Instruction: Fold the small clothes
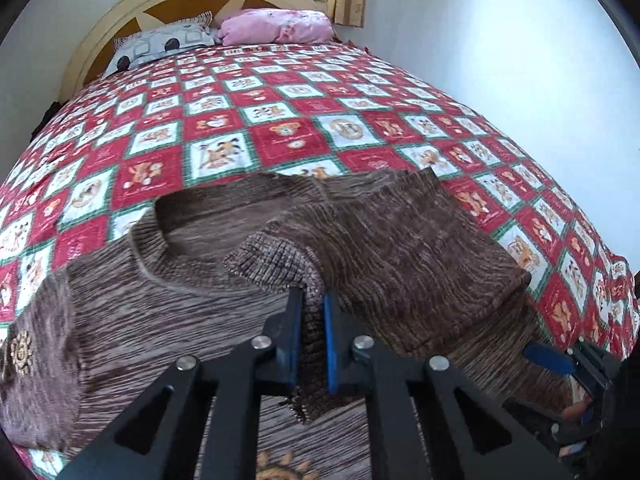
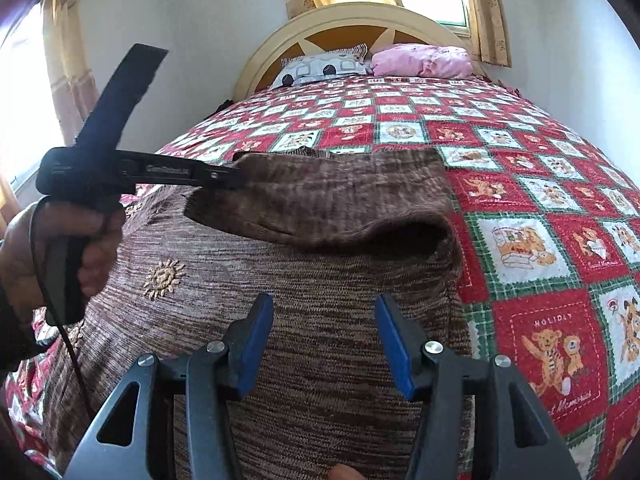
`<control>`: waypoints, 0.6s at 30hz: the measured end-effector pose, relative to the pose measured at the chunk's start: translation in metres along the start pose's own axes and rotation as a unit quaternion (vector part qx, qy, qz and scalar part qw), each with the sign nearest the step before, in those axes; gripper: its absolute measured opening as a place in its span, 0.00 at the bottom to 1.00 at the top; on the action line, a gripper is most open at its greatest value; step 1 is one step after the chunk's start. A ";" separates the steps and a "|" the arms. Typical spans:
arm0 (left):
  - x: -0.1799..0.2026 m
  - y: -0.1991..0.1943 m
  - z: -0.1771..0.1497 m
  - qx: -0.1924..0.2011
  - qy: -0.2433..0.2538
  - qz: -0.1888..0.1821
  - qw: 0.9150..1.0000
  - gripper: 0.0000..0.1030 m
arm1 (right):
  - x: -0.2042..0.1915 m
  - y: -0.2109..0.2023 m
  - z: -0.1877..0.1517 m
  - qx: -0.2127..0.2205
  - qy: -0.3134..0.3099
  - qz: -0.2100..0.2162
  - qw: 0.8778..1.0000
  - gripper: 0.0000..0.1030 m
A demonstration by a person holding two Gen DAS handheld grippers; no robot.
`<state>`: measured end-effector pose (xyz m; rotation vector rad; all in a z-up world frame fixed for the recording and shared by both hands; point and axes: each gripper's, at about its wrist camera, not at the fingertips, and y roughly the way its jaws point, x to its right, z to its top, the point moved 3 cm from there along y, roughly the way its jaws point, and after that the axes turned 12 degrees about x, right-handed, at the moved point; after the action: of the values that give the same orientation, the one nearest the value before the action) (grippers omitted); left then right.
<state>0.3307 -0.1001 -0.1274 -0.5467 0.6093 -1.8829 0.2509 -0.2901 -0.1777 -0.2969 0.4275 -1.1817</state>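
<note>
Brown knit sweater (image 2: 320,360) lies spread over the near end of the quilt (image 2: 540,208), its collar toward the headboard (image 2: 256,68). My left gripper (image 1: 312,300) is clenched on a ribbed cuff (image 1: 276,264), holding the sleeve (image 2: 328,204) lifted and draped across the sweater's body. The sleeve's underside is in shadow, and the pinched edge is hidden between my blue pads (image 1: 331,340). My right gripper (image 2: 324,304) hangs released above the sweater's lower body, jaws well apart, gripping nothing. Sweater's hem is cut off by the frame. Beside the headboard, a pink bundle (image 2: 420,60), probably a pillow, and a patterned pillow (image 2: 320,66) rest.
</note>
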 end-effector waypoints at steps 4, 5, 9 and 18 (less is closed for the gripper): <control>-0.015 0.001 -0.005 -0.001 -0.007 0.013 1.000 0.10 | 0.000 0.003 -0.002 -0.009 0.000 0.001 1.000 0.53; -0.018 0.001 -0.008 -0.002 -0.010 0.013 1.000 0.10 | 0.001 0.003 -0.003 -0.011 0.001 0.003 1.000 0.53; -0.028 0.002 -0.017 -0.005 -0.015 0.020 1.000 0.10 | 0.005 0.004 -0.003 -0.015 0.015 0.010 1.000 0.53; -0.039 0.011 -0.032 -0.010 -0.025 0.017 0.999 0.10 | 0.053 -0.007 0.005 0.010 0.082 -0.040 0.996 0.53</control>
<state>0.3323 -0.0619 -0.1627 -0.5918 0.6014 -1.8265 0.2641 -0.3421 -0.1790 -0.2012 0.5512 -1.2938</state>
